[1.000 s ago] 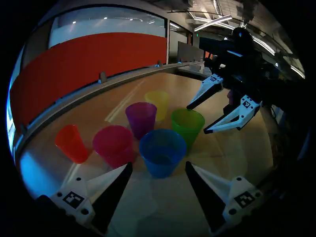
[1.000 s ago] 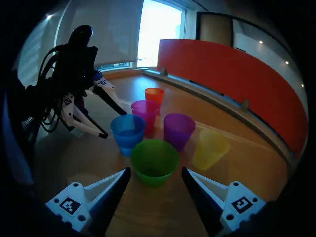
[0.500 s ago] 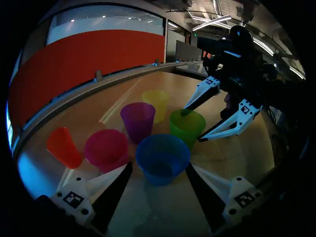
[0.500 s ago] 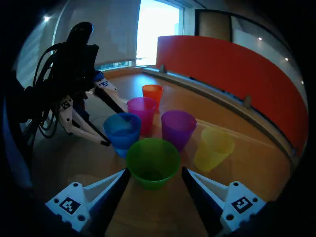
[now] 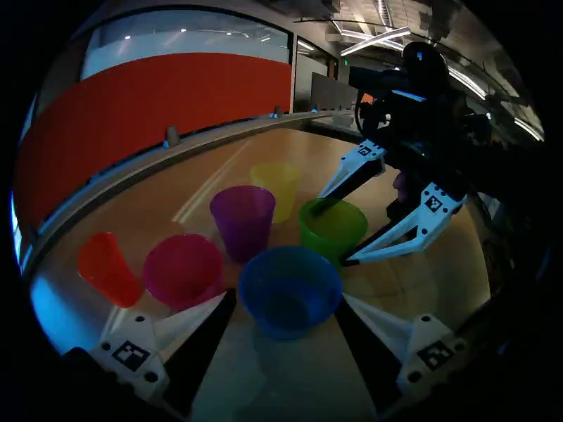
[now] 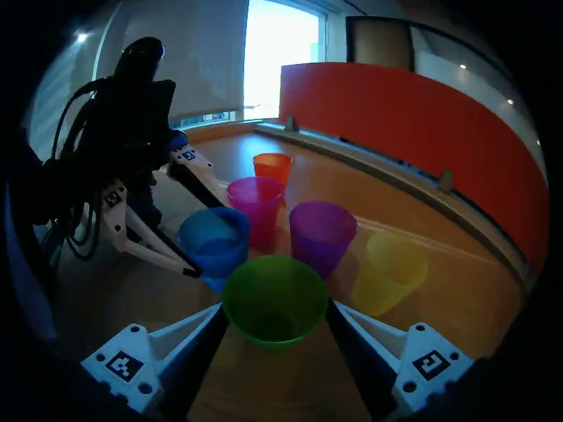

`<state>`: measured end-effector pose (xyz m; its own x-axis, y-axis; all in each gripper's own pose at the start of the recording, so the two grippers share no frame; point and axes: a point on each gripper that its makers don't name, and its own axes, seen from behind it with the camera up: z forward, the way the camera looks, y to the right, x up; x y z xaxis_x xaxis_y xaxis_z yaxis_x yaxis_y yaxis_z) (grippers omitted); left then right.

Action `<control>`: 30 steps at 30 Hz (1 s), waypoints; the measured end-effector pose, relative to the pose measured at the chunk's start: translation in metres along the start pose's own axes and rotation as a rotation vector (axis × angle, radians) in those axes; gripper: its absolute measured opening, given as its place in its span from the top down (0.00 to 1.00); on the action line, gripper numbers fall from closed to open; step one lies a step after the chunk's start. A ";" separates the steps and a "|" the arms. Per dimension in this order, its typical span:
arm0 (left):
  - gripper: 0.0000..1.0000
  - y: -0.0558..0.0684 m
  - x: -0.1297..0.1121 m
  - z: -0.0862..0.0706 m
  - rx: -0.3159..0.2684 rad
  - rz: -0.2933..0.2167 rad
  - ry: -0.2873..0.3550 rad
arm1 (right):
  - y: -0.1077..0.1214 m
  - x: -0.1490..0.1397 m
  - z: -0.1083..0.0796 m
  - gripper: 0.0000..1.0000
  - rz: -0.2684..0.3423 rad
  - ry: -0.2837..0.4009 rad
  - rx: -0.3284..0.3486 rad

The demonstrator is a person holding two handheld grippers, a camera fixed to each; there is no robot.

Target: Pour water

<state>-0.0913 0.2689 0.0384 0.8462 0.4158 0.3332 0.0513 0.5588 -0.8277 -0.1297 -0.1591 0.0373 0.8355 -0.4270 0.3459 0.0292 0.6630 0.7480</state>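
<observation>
Left gripper [image 5: 283, 295]: fingers are standing wide apart, one on each side of the blue cup [image 5: 288, 292]. I cannot tell whether they are touching its wall.
Right gripper [image 6: 276, 304]: fingers are standing apart, flanking the green cup [image 6: 274, 302] close by its sides, not visibly pressing it.
Blue cup: is standing upright on the wooden surface [image 5: 211, 176] and appears to be holding some water low inside.
Green cup: is standing upright just beside the blue cup. Contents are too dim to tell.
Other cups, left gripper view: pink cup [image 5: 183, 271] is sitting just left of the blue cup, with the orange cup [image 5: 105, 267] farther left. The purple cup [image 5: 243, 214] is sitting just behind the blue cup, and the yellow cup [image 5: 276, 183] farther behind. All are standing upright.
</observation>
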 end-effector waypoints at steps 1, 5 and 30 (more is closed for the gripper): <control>0.00 0.000 0.000 0.000 0.000 -0.001 0.001 | 0.000 0.001 0.001 0.00 0.000 0.002 -0.001; 0.01 0.000 0.000 0.002 -0.001 0.001 0.002 | 0.001 0.003 0.002 0.04 0.002 0.009 -0.004; 0.15 0.005 0.001 -0.003 0.007 0.026 0.008 | -0.006 0.013 -0.012 0.09 0.003 0.041 0.010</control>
<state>-0.0885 0.2700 0.0328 0.8516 0.4243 0.3076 0.0256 0.5526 -0.8331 -0.1125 -0.1613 0.0302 0.8571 -0.3998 0.3249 0.0217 0.6581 0.7526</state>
